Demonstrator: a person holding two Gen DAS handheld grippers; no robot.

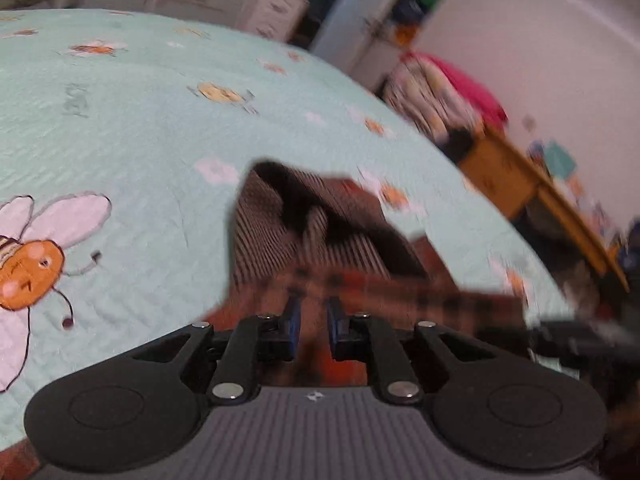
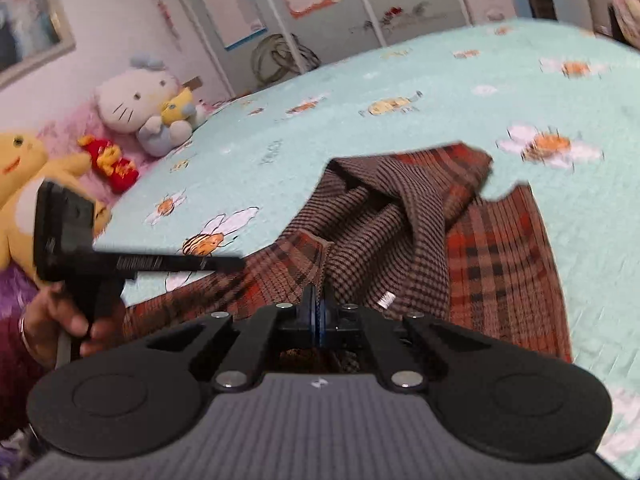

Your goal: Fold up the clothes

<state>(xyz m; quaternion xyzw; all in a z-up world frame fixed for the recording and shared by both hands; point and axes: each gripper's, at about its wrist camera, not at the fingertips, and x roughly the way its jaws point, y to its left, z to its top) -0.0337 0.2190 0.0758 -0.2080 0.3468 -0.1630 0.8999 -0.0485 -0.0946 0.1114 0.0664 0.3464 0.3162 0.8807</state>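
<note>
- The task's thing, a brown-and-orange plaid woven garment (image 2: pixel 492 248) with a finer dark-checked lining side, lies on the mint-green quilted bedspread with bee prints (image 2: pixel 420 80), near the edge closest to the person.
- It is not yet folded: in the right wrist view the cloth is bunched, with the checked side pulled up into a ridge of loose creases and one corner flopped across the middle.
- A flat plaid panel lies spread to the right of that ridge, so part of the cloth is laid out, but no clean crease or stacked layer shows.
- The right tongs (image 2: pixel 320 316) are closed, with the blue pads together, pinching an edge of the garment right at the ridge.
- The left tongs (image 1: pixel 314 320) stand only slightly apart; plaid cloth sits between the pads, but blur hides whether they press on it, so I cannot tell whether they grip.
- In the right wrist view the person's left hand (image 2: pixel 76 316) holds that other tool by the garment's left edge.
- By my judgement the work is at an early stage: the garment needs lifting, flattening, folding over and squaring.
</note>
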